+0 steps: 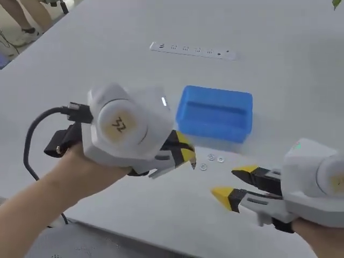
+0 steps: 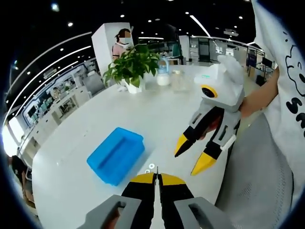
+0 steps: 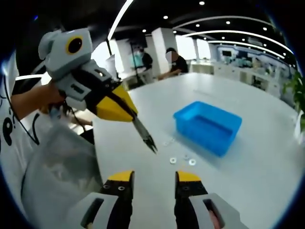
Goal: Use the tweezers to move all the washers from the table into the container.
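My left gripper [image 1: 188, 156] is shut on thin dark tweezers [image 3: 144, 134], whose tips point down at the white table just left of three small washers [image 1: 211, 157]. In the right gripper view the washers [image 3: 183, 160] lie a little beyond the tweezer tips. The blue container [image 1: 215, 113] stands just behind them, and I see nothing inside it. My right gripper [image 1: 232, 181] hovers open to the right of the washers, holding nothing. The left gripper view shows the container [image 2: 116, 155] to the left and the right gripper [image 2: 193, 160] ahead.
A white power strip [image 1: 192, 51] lies at the far side of the table [image 1: 279, 75]. A potted plant [image 2: 133, 64] and clear jars stand at one table end. People stand in the background. The table's near edge runs below the left hand.
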Demonstrator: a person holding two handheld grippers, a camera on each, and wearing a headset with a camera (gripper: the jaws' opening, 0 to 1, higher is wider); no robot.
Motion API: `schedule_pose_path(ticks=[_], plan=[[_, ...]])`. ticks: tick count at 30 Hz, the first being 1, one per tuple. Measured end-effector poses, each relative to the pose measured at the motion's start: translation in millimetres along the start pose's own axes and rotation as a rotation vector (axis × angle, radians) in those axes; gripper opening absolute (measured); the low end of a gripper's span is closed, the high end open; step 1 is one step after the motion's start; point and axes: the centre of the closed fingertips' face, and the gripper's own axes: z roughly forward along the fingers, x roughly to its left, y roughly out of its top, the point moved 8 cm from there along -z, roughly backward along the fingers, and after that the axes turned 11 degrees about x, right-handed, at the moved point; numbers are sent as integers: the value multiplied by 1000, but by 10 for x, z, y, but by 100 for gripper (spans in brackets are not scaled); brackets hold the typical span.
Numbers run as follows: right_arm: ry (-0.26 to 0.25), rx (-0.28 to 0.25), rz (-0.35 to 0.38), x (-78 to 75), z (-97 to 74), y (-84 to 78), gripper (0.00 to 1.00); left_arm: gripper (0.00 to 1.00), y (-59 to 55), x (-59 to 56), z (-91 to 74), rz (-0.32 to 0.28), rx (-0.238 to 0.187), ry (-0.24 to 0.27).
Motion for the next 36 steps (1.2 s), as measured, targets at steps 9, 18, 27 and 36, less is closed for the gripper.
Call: schedule_pose_path(ticks=[9,18,27,36], plan=[[-4,5,46,-30,-21,-77,31,0,111,19,175,36,7,-33],[-27,12,76,-137,-46,-105,30,0,114,100,359,37,12,-61],[-27,32,87,-134,-15,-169,28,0,46,112,486,39,26,-86],[-16,26,84,-128,-18,-142,27,0,20,104,490,43,29,-84]])
